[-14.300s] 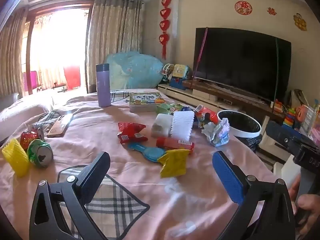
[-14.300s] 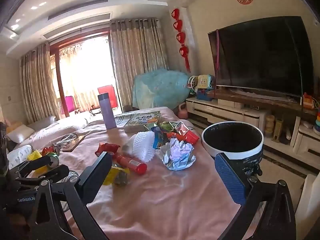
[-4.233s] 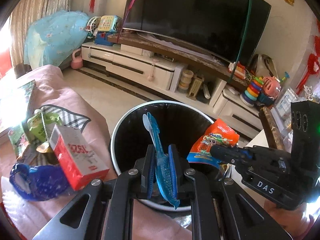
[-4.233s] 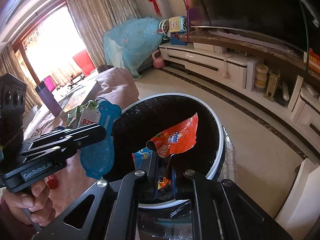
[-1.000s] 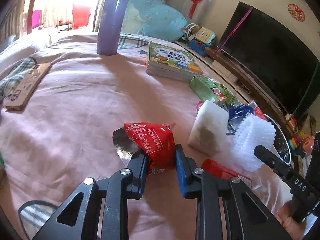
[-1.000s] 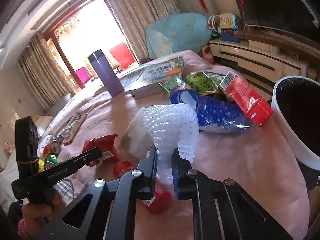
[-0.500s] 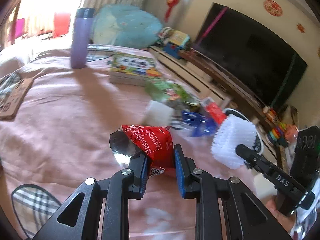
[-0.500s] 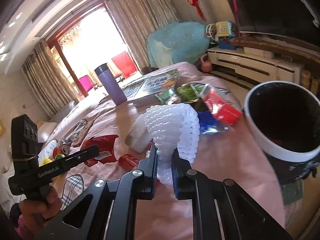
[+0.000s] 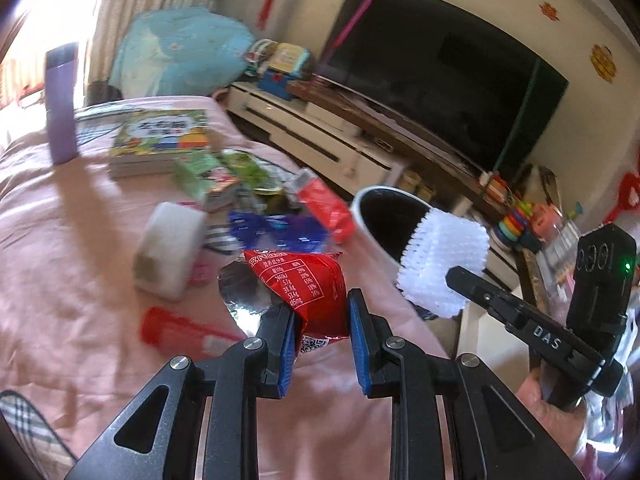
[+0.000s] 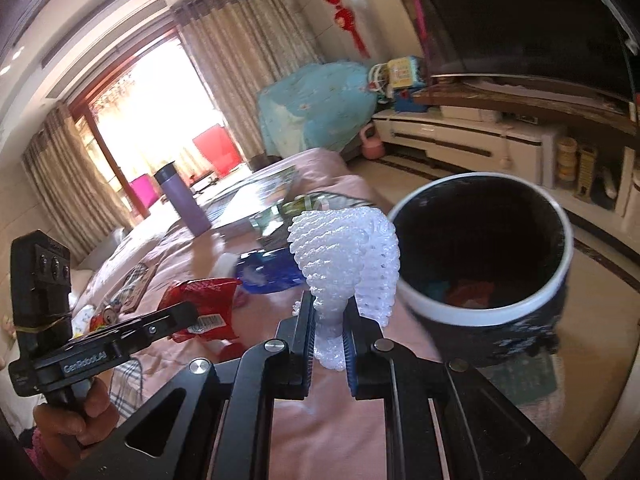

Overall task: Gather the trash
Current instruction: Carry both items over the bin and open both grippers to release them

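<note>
My left gripper is shut on a red snack wrapper with a silver inside, held above the pink-covered table. My right gripper is shut on a white foam fruit net, held just left of the round bin, which has a white rim and a black liner. Red and blue trash lies in the bin. The net and the bin also show in the left wrist view. The wrapper shows in the right wrist view.
On the table lie a white foam block, a blue wrapper, a red carton, a red tube, green packets, a book and a purple flask. A TV stands behind.
Both grippers have moved right toward the bin with their loads still held. The bin is now closer and larger in the right wrist view.
</note>
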`<state>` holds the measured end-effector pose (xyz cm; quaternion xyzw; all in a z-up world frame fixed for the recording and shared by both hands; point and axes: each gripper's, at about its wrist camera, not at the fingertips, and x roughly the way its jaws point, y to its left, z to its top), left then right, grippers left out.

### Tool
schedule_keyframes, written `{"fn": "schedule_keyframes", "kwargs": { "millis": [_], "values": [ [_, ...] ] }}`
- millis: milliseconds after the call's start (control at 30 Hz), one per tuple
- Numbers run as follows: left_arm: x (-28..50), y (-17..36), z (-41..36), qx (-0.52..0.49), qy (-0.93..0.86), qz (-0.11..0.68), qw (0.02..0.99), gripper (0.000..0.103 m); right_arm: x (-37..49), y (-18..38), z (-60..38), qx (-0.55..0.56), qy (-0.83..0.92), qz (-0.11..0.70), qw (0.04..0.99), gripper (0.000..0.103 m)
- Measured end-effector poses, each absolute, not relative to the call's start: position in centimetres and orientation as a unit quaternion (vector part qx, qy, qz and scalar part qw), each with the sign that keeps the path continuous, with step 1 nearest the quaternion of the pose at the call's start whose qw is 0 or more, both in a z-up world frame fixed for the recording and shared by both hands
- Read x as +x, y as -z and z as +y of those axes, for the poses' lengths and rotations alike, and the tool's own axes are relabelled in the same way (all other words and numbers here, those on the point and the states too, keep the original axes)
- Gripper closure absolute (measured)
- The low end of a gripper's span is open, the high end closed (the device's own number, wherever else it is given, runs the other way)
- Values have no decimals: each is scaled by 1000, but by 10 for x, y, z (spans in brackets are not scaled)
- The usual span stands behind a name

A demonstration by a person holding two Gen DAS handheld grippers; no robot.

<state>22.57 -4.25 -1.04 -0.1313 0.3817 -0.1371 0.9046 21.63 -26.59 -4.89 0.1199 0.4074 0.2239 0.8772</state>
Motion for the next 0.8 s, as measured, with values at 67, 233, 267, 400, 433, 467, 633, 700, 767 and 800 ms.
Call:
{"fn": "schedule_keyframes", "kwargs": {
  "millis": [67, 233, 267, 400, 433, 467, 633, 700, 767, 800],
  "values": [
    [235, 11, -53, -132, 151, 387, 900, 80, 220, 49, -277, 125, -215, 408, 879, 90],
    [256, 15, -78, -118, 165, 394, 897, 80, 232, 48, -301, 127, -197, 406, 883, 90],
    [261, 16, -82, -115, 168, 395, 896, 80, 232, 48, -305, 127, -194, 406, 884, 90],
    [273, 18, -97, -104, 172, 398, 895, 80, 239, 49, -316, 125, -186, 406, 886, 90],
    [275, 18, -100, -101, 173, 398, 895, 80, 241, 50, -318, 125, -184, 406, 886, 90],
    [279, 18, -106, -97, 173, 398, 895, 80, 243, 51, -321, 125, -182, 407, 886, 90],
    [294, 16, -126, -82, 181, 396, 897, 80, 255, 57, -334, 121, -175, 412, 886, 90],
    [302, 15, -134, -78, 185, 395, 897, 80, 261, 59, -338, 118, -171, 415, 886, 90],
    [312, 16, -142, -72, 189, 394, 896, 80, 268, 62, -343, 115, -167, 418, 886, 89],
    [317, 16, -147, -70, 190, 395, 896, 80, 271, 63, -344, 113, -165, 419, 886, 89]
  ]
}}
